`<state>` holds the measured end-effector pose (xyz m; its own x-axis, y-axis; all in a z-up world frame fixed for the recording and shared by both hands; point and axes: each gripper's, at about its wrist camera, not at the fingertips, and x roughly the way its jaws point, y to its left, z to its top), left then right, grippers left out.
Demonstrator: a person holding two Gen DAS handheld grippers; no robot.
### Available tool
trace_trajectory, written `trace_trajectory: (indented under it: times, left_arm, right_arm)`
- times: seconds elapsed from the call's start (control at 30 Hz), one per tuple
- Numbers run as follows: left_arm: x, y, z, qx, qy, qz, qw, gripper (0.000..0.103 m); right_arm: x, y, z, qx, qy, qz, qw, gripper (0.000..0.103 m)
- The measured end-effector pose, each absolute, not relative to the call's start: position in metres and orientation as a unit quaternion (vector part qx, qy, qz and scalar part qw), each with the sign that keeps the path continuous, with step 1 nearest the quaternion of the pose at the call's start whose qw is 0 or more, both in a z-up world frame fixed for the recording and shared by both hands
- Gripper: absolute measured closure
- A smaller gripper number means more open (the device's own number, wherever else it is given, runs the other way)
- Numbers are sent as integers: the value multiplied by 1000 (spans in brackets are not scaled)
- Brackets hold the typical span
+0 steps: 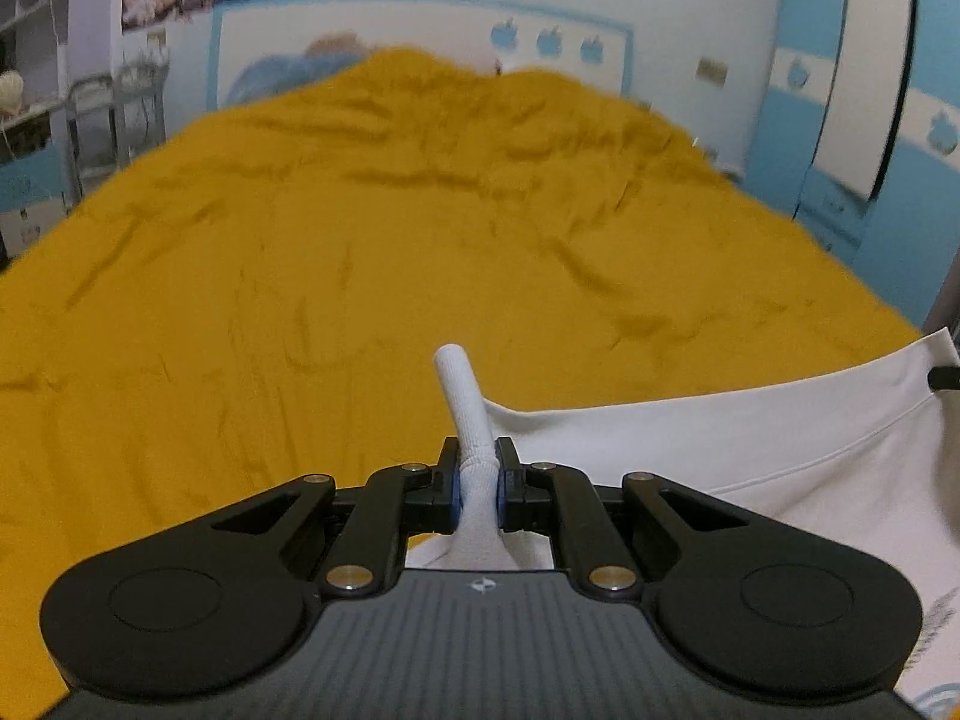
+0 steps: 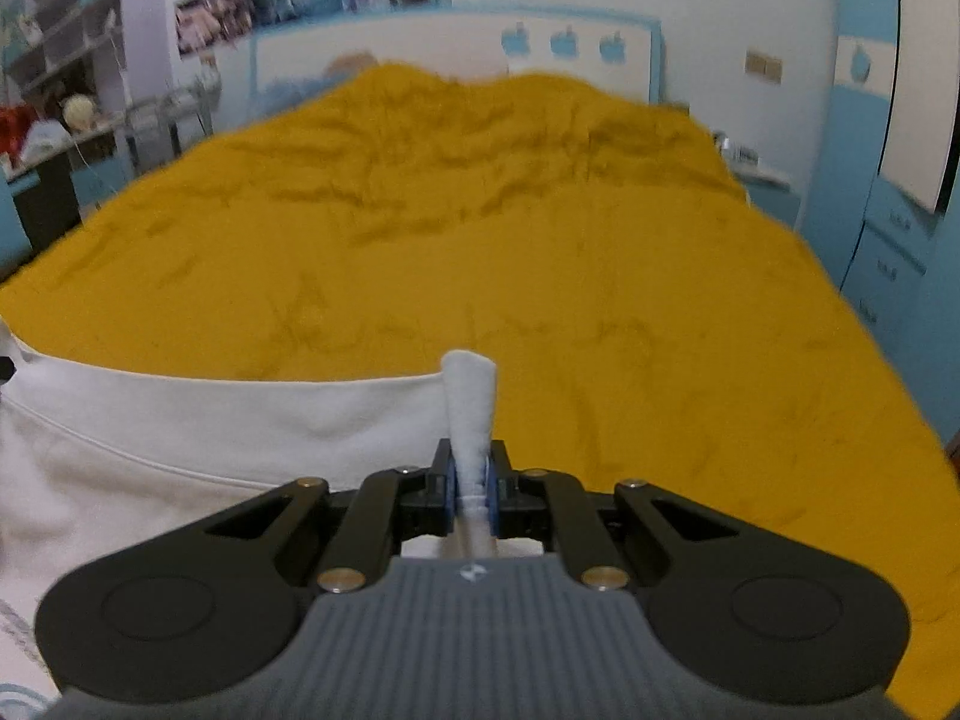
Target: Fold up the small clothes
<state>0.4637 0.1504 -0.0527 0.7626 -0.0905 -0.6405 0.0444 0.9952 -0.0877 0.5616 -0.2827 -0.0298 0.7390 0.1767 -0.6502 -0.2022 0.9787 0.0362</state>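
Observation:
A small white garment (image 1: 750, 438) is stretched between my two grippers above the mustard-yellow bed cover (image 1: 360, 270). My left gripper (image 1: 478, 474) is shut on its left corner, and a pinched tab of white fabric sticks up between the fingers. In the right wrist view the same white garment (image 2: 180, 438) spreads to the left. My right gripper (image 2: 473, 483) is shut on its right corner, with a white fabric tab standing up from the jaws. A blue printed mark shows at the garment's lower edge (image 2: 18, 696).
The yellow cover (image 2: 540, 240) spreads wrinkled over the whole bed to a white and blue headboard (image 1: 540, 42). Shelves and a metal rack (image 1: 108, 108) stand at the left. Blue and white cabinets (image 2: 888, 228) stand at the right.

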Motion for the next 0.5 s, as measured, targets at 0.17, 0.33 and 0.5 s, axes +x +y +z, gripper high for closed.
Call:
trace_trajectory:
  times: [0.17,0.33,0.5]
  left_arm:
    - [470,154,-78,-39,363,-27,931,92]
    - [477,156,-92,-36,382,-15,924,89]
    - [478,164,-90,-28,393,14,919,72]
  right_arm:
    - [597,-276,-79,-12,372,92,923,101]
    - [615,-270,-105,-8,387,81,918,99]
    - [604,-277,-105,-3,380,54,923,75]
